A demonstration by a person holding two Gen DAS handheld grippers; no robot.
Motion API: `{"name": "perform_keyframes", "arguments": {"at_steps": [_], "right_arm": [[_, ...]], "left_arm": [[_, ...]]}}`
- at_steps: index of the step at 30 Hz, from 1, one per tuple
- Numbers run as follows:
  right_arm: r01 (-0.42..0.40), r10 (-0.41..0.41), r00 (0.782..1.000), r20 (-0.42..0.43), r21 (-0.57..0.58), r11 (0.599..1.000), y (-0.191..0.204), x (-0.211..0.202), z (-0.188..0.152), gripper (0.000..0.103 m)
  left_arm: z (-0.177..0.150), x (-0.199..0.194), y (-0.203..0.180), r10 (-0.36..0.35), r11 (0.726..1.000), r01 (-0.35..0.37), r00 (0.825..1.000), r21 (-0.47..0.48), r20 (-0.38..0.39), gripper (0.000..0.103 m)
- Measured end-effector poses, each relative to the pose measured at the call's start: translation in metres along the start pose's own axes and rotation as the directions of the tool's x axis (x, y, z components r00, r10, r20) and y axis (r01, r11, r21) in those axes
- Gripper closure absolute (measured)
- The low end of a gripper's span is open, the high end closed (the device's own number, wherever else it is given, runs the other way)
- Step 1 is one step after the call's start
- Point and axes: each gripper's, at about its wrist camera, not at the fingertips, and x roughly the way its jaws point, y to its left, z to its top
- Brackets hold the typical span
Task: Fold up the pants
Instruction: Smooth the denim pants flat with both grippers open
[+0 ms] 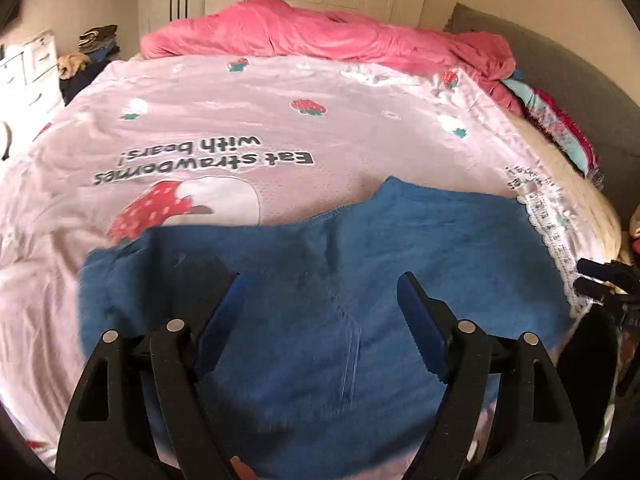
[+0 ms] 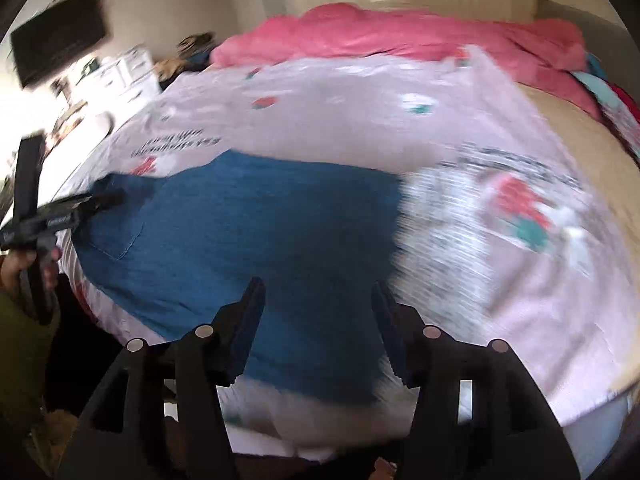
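Folded blue denim pants (image 1: 320, 280) lie flat on the pink strawberry-print bedspread (image 1: 240, 120), at the near edge of the bed.
The left tool (image 1: 320, 300) hangs over the pants with jaws apart and nothing between them; the right tool (image 2: 318, 300), likewise apart and empty, sits above the pants' near edge, its view blurred.

The blue pants (image 2: 256, 236) lay flat on the pink printed bedspread (image 2: 360, 120), filling the centre toward nine o'clock. At six o'clock the right gripper (image 2: 318, 292) stood with jaws apart above the cloth, gripping nothing. At nine o'clock the left gripper (image 2: 100, 200) reached over the pants' edge. A pink blanket (image 2: 400, 32) lay bunched at twelve o'clock.
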Motion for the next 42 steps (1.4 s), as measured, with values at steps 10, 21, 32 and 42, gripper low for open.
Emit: {"name": "perform_keyframes", "arguments": {"at_steps": [10, 21, 32, 42], "right_arm": [[0.146, -0.137, 0.984, -0.118, 0.065, 0.987, -0.029, 0.058, 0.012, 0.035], [0.107, -0.098, 0.992, -0.074, 0.128, 0.986, -0.04, 0.055, 0.004, 0.035], [0.103, -0.119, 0.992, 0.05, 0.251, 0.962, -0.06, -0.023, -0.017, 0.026], [0.057, -0.06, 0.998, 0.005, 0.212, 0.976, -0.039, -0.027, -0.044, 0.024]], "left_arm": [[-0.006, 0.034, 0.032, 0.048, 0.997, -0.051, 0.997, -0.056, -0.055, 0.037], [-0.016, 0.039, 0.026, 0.085, 0.996, -0.085, 0.996, -0.005, 0.001, 0.036], [-0.027, -0.016, 0.001, 0.051, 0.999, -0.051, 0.997, -0.002, 0.063, 0.019], [-0.065, 0.0, -0.041, 0.076, 0.985, -0.065, 0.995, 0.157, -0.064, 0.015]]}}
